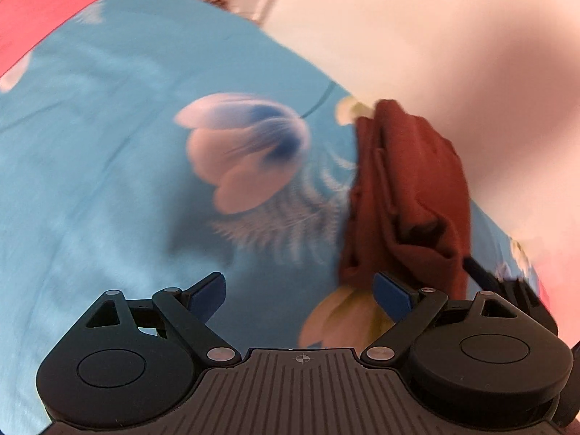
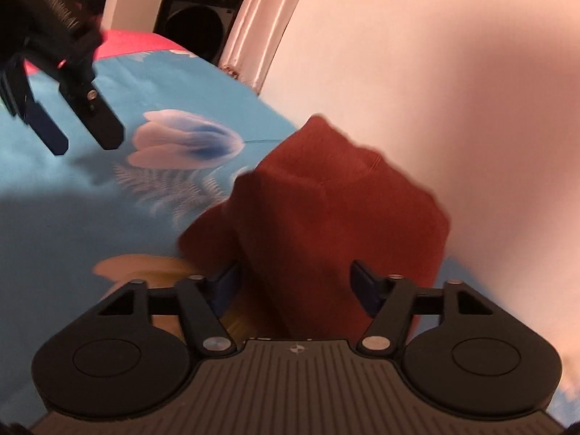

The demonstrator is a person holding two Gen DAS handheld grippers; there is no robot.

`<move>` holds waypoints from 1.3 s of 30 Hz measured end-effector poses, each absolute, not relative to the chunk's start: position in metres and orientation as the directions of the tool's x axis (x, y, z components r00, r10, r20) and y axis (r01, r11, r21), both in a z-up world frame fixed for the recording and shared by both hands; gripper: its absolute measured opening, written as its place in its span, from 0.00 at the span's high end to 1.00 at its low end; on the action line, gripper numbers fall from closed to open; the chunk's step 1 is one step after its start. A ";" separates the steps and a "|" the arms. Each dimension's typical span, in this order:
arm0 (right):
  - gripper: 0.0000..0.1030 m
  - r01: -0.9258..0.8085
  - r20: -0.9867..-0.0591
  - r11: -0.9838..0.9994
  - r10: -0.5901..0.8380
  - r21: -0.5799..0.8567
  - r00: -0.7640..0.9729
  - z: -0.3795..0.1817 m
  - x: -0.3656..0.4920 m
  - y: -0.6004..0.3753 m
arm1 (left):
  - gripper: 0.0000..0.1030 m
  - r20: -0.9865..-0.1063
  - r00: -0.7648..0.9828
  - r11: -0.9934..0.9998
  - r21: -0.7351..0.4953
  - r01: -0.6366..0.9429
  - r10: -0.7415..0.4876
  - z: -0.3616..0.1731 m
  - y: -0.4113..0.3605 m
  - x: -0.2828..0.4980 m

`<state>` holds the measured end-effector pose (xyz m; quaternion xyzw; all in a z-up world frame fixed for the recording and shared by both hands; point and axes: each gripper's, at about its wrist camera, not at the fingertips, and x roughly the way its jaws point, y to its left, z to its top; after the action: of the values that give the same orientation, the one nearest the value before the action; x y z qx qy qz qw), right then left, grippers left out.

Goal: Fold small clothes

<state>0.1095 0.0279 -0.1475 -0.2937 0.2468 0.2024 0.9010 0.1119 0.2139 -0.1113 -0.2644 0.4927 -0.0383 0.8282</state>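
While both views are motion-blurred, the following items can be listed.

Item 1: left gripper (image 1: pixel 299 295), black linkage with blue-padded fingers (image 1: pixel 206 295). Jaws spread wide, nothing between them. From the right wrist camera it shows at upper left (image 2: pixel 85 141), hanging above the sheet, well apart from the garment.

Item 2: light blue cotton bedsheet (image 1: pixel 90 181) printed with large white-and-blue tulip flowers and white fern fronds. It lies ahead of and beneath the left gripper, filling the space out to its left; a red-pink border strip (image 1: pixel 47 3) runs along the far left edge. A yellow-orange printed flower (image 1: pixel 344 319) sits just inside the left gripper's right finger.

Item 3: rust-red knitted small garment (image 1: pixel 406 199), bunched into a thick folded bundle. It rests on the sheet ahead and to the right of the left gripper, its near end just beyond that gripper's right fingertip. From the right wrist camera the same garment (image 2: pixel 326 217) rises directly ahead.

Item 4: right gripper (image 2: pixel 295 286), same build. Jaws parted, with the garment's near end lying between the fingers; whether either pad touches the cloth cannot be told.

Item 5: plain pale pink wall (image 2: pixel 471 90), beyond the garment and to the right gripper's right.
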 end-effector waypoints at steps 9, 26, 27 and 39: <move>0.77 -0.578 -0.510 0.361 0.272 -0.732 0.816 -0.208 0.081 0.080 | 0.00 -0.796 0.501 0.883 -0.454 -0.123 -0.339 -0.109 0.191 0.131; 0.65 -0.624 -0.649 0.728 0.334 -0.282 0.683 -0.119 0.091 -0.056 | 0.00 -0.870 0.445 0.968 -0.251 -0.024 -0.215 -0.138 0.106 0.190; 0.67 -0.596 -0.643 0.760 0.325 -0.258 0.694 -0.113 0.101 -0.063 | 0.00 -0.874 0.440 0.970 -0.240 -0.022 -0.206 -0.143 0.107 0.187; 0.69 -0.555 -0.682 0.831 0.381 -0.044 0.625 -0.145 0.259 0.020 | 0.00 -0.880 0.436 0.970 -0.236 -0.062 -0.187 -0.153 0.124 0.182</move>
<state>0.2589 0.0199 -0.1453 -0.1260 0.3450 0.2620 0.8924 0.1823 0.1244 -0.1533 -0.1174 0.5295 -0.0371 0.8393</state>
